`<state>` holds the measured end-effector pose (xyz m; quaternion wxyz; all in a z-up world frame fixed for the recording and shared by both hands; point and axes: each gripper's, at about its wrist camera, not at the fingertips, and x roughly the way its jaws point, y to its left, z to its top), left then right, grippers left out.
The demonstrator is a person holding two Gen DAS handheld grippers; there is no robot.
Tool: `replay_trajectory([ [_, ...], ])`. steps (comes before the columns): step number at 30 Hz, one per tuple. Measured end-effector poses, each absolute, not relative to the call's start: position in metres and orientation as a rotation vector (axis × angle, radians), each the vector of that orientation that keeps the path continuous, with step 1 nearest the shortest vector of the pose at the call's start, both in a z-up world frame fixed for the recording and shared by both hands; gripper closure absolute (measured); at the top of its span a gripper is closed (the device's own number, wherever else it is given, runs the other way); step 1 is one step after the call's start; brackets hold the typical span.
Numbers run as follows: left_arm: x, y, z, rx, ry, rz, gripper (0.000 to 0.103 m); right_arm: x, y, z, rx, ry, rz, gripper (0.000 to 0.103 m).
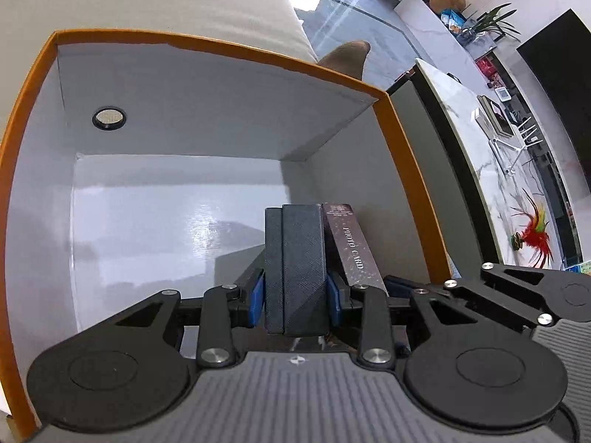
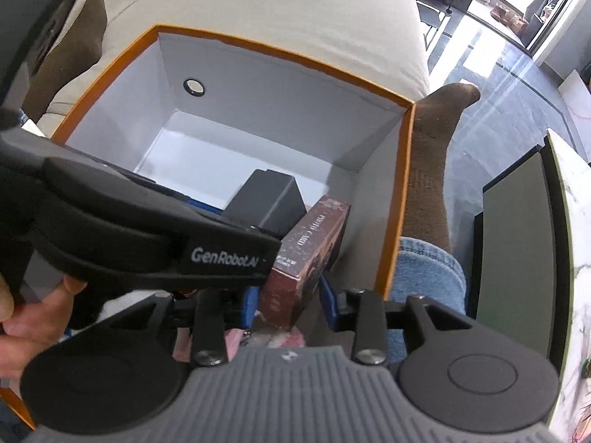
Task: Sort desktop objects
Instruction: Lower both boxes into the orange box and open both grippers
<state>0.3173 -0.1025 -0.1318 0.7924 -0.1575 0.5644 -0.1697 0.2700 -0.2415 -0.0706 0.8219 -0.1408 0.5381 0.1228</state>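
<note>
Black case, lower centre of the left view, clamped upright between the left gripper's blue pads, low inside the orange box. Brown card box just right of it, leaning against the box's right wall; in the right view, sitting between the right gripper's blue pads, right pad clear of it, so apparently released. Both grippers angled steeply down into the box, crowded side by side. Bare hand at lower left. Risk, as a judgement: card box toppling once unsupported, or case knocking it on the way down.
</note>
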Motion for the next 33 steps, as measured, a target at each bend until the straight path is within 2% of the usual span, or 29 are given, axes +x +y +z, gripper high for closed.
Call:
replay_trajectory([
  [9,0.321,-0.1,-0.13,-0.343,1.219,-0.358,0.065,0.267,-0.244,-0.066,-0.359,1.111,0.302,0.071],
  [14,0.323,-0.1,-0.132,-0.338,1.221,-0.368,0.065,0.263,-0.234,-0.075,-0.523,1.133,0.373,0.076],
  [23,0.318,-0.111,-0.128,-0.273,1.201,-0.373,0.065,0.252,-0.244,-0.061,-0.513,1.109,0.364,0.076],
  [33,0.316,-0.103,-0.127,-0.365,1.262,-0.424,0.059,0.251,-0.256,-0.046,-0.447,1.07,0.362,0.074],
])
